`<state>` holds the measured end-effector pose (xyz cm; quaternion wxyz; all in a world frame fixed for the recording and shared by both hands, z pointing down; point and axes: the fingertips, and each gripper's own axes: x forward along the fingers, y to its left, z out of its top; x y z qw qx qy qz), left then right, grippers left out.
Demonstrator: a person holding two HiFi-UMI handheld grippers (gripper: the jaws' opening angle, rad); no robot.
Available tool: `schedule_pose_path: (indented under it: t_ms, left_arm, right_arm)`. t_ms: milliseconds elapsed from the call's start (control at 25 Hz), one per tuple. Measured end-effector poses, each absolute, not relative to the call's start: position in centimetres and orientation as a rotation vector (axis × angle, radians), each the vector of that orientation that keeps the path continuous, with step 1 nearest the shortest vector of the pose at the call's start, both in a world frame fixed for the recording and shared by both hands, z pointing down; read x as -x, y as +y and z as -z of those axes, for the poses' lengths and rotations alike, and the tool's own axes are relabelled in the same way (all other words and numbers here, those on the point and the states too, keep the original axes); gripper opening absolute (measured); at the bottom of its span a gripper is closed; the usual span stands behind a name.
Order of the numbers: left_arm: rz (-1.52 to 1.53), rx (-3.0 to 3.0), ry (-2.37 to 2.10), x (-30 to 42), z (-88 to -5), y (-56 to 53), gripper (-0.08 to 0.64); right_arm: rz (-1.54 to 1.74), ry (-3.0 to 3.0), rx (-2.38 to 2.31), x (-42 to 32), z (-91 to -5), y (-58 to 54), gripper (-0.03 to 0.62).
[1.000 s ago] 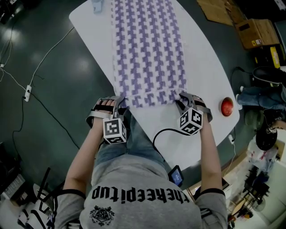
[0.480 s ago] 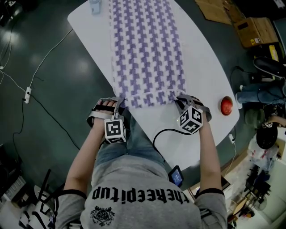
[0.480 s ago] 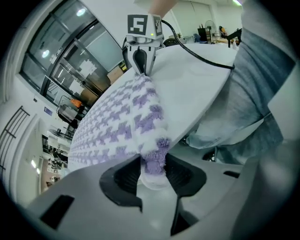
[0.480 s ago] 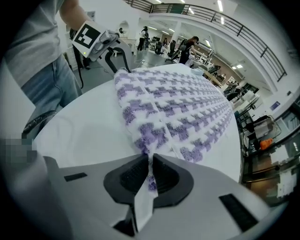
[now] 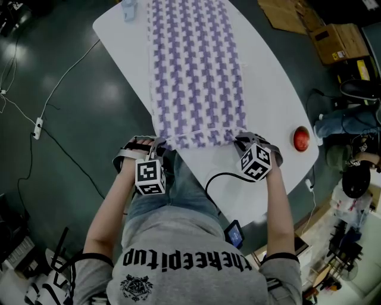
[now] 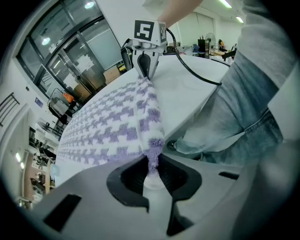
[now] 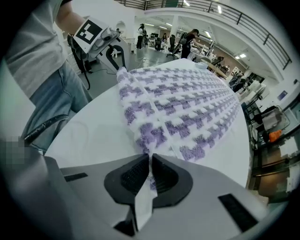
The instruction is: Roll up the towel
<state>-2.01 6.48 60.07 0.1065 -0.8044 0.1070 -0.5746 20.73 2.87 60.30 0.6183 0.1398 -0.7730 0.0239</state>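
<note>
A purple and white checked towel [image 5: 196, 71] lies flat along the white oval table [image 5: 268, 89], its near edge at the table's front. My left gripper [image 5: 158, 145] has just been closing and is shut on the towel's near left corner [image 6: 152, 147]. My right gripper [image 5: 243, 143] has likewise been closing and is shut on the near right corner [image 7: 149, 154]. In the left gripper view the towel's [image 6: 112, 126] near edge stretches across to the right gripper [image 6: 144, 70]. The right gripper view shows the towel [image 7: 187, 108] and the left gripper [image 7: 115, 54] at the far corner.
A red ball [image 5: 302, 140] sits at the table's right edge. A small pale blue object [image 5: 129, 8] stands at the far left of the table. A black cable [image 5: 220, 177] runs over the table's front edge. Cardboard boxes [image 5: 339, 41] and floor cables [image 5: 36, 119] surround the table.
Both grippers have closed on the towel's near corners. The near edge has been pulled slightly toward the person and now bunches a little at each corner.
</note>
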Motion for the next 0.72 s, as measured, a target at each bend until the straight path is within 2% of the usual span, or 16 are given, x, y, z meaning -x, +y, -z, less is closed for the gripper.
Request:
schedule_pose_path:
  t_ms: [280,720]
  left_arm:
    - [1.714,2.535,0.207,2.0,-60.7,10.6,0.075]
    - [1.655,2.842,0.273,1.5,-59.1,8.0,0.087]
  right_arm:
    - [-0.18,-1.78,-0.259,-20.8,-60.6,7.1,0.023]
    - [-0.182,-1.814,-0.353,-21.1,-58.2,3.0,0.029]
